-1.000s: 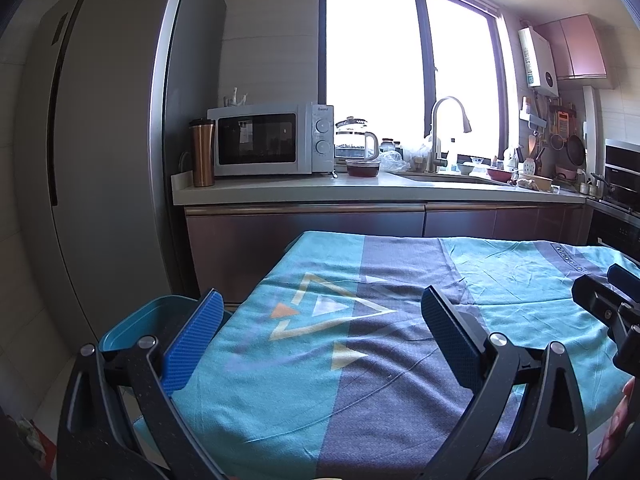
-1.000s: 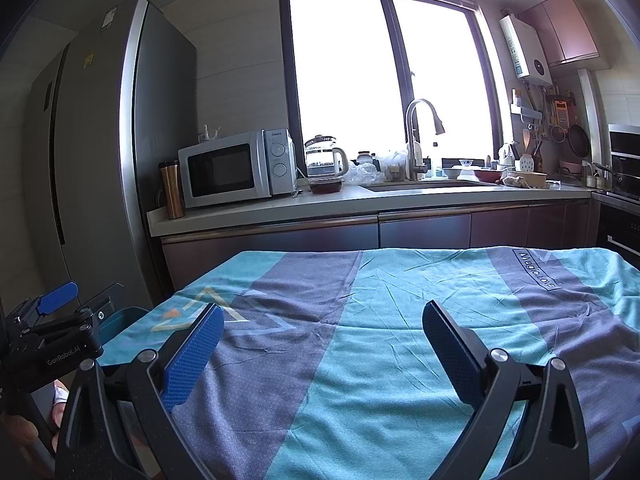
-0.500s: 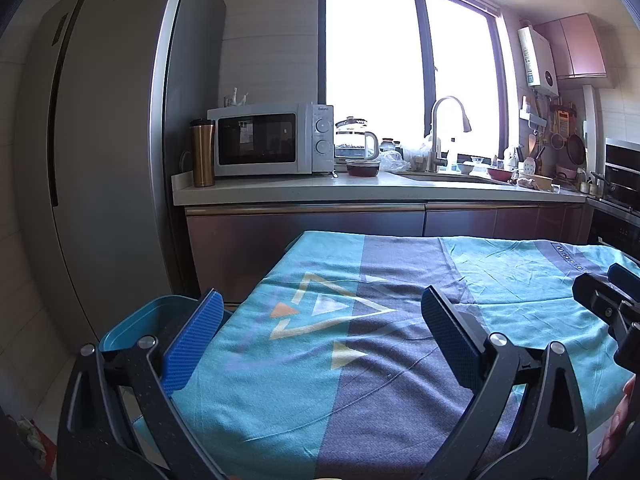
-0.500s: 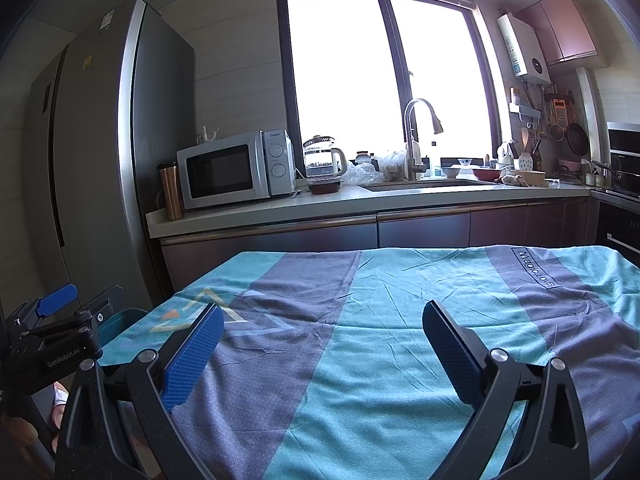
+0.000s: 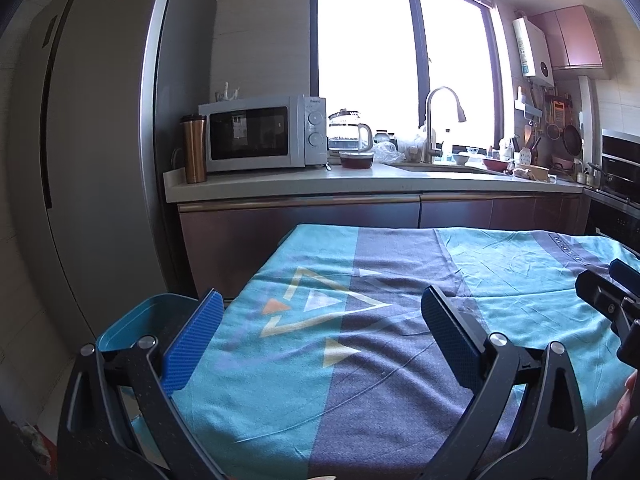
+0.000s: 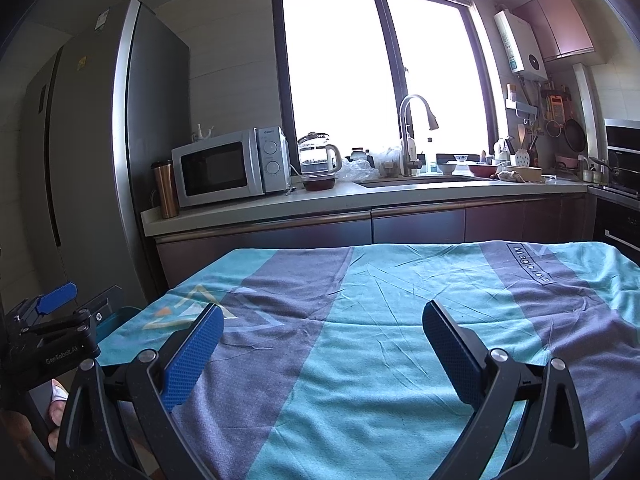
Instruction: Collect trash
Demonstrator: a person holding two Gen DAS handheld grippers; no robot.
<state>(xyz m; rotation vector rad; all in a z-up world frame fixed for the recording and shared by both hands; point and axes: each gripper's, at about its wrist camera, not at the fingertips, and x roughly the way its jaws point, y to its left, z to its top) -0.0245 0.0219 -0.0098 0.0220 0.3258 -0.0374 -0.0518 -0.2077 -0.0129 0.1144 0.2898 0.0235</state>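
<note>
A table under a teal and grey cloth (image 5: 360, 344) (image 6: 360, 340) fills the foreground of both views; no trash shows on it. A blue bin (image 5: 140, 320) stands at the table's left corner, and its rim peeks out in the right wrist view (image 6: 116, 320). My left gripper (image 5: 320, 340) hovers open over the cloth's left part with nothing between its blue pads. My right gripper (image 6: 320, 344) hangs open above the cloth's middle, also holding nothing. Each gripper's body shows at the edge of the other's view.
Behind the table runs a counter (image 5: 360, 184) with a microwave (image 5: 260, 136), a copper tumbler (image 5: 194, 148), a glass kettle (image 5: 350, 136) and a sink tap (image 5: 436, 120). A tall grey fridge (image 5: 100, 140) stands at the left. An oven (image 5: 620, 172) sits at the right.
The right wrist view has tipped very slightly. Both grippers stay open and almost still.
</note>
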